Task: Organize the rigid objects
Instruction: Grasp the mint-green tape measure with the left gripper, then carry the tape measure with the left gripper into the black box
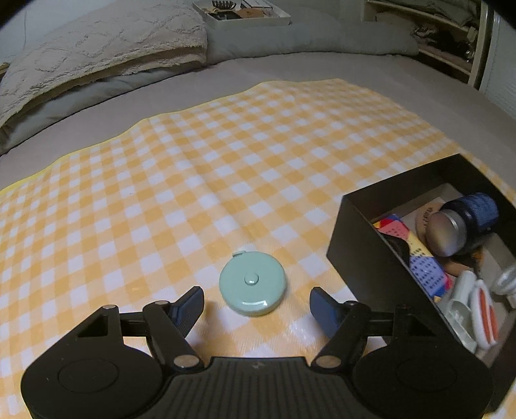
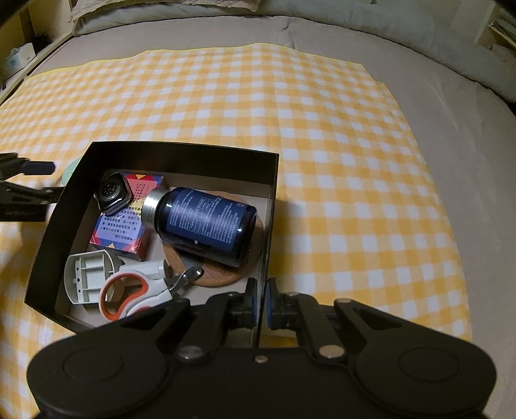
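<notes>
A round mint-green tape measure (image 1: 253, 283) lies flat on the yellow checked cloth (image 1: 225, 167). My left gripper (image 1: 256, 306) is open, its two fingers either side of the tape measure and just short of it. A black box (image 2: 180, 151) holds a blue bottle (image 2: 206, 222), a colourful card box (image 2: 121, 230), scissors (image 2: 129, 293), a cork coaster (image 2: 222, 274), a grey plastic part (image 2: 87, 274) and a dark square gadget (image 2: 111, 193). My right gripper (image 2: 261, 304) is shut on the box's near right wall (image 2: 266, 245).
The cloth covers a grey bed (image 1: 290, 69). A folded cream blanket (image 1: 96, 54) and grey pillows (image 1: 322, 42) lie at the far edge. A white tray (image 1: 245, 14) of small items sits beyond them. Shelves (image 1: 451, 35) stand at far right.
</notes>
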`<state>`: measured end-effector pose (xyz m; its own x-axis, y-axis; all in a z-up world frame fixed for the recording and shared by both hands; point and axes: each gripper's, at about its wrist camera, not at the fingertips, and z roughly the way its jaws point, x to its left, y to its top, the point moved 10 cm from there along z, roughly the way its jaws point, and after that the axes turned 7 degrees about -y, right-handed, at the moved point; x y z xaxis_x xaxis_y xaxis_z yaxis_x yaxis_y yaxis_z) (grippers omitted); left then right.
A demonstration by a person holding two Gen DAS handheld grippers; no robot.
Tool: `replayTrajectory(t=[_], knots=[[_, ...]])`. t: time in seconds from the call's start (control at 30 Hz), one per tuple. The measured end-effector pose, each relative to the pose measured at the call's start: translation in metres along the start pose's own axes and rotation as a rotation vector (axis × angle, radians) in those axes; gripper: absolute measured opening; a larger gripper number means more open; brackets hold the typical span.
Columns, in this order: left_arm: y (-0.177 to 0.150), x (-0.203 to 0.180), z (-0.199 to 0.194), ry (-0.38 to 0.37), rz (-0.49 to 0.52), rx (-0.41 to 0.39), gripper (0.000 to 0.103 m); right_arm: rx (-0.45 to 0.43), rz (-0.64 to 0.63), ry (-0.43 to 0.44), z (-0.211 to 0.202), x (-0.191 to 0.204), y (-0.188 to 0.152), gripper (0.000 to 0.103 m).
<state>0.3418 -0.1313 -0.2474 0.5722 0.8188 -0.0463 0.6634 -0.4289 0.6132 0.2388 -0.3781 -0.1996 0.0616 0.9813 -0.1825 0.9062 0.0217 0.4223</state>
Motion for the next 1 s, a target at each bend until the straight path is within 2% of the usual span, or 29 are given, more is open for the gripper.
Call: replayTrajectory(t=[0.1, 0.2, 0.27, 0.33, 0.37, 0.57, 0.73, 0.87, 1.0], knots=[[0.001, 0.005, 0.013, 0.045, -0.008, 0.017, 0.073, 0.005, -0.009, 0.004, 0.002, 0.001, -0.002, 0.006], [0.005, 0.010, 0.018, 0.058, -0.034, 0.013, 0.073, 0.015, -0.018, 0.009, 0.005, 0.002, -0.004, 0.006], [0.006, 0.013, 0.020, 0.060, -0.053, 0.009, 0.067, 0.019, -0.020, 0.011, 0.006, 0.003, -0.005, 0.006], [0.006, 0.013, 0.021, 0.054, -0.061, 0.009, 0.052, 0.020, -0.021, 0.011, 0.007, 0.002, -0.005, 0.006], [0.007, 0.012, 0.021, 0.047, -0.063, 0.008, 0.051, 0.021, -0.022, 0.010, 0.007, 0.002, -0.005, 0.006], [0.011, 0.011, 0.017, 0.065, -0.068, 0.007, 0.051, 0.021, -0.024, 0.007, 0.008, 0.002, -0.004, 0.005], [0.022, 0.013, -0.011, 0.102, -0.074, -0.072, 0.051, 0.011, -0.011, 0.007, 0.006, 0.001, -0.001, 0.005], [0.038, -0.007, -0.039, 0.059, -0.041, -0.147, 0.051, -0.004, 0.007, 0.006, 0.001, -0.001, 0.003, 0.004], [0.046, -0.041, -0.066, -0.043, 0.002, -0.188, 0.051, -0.010, 0.005, -0.004, -0.001, 0.000, 0.004, 0.004]])
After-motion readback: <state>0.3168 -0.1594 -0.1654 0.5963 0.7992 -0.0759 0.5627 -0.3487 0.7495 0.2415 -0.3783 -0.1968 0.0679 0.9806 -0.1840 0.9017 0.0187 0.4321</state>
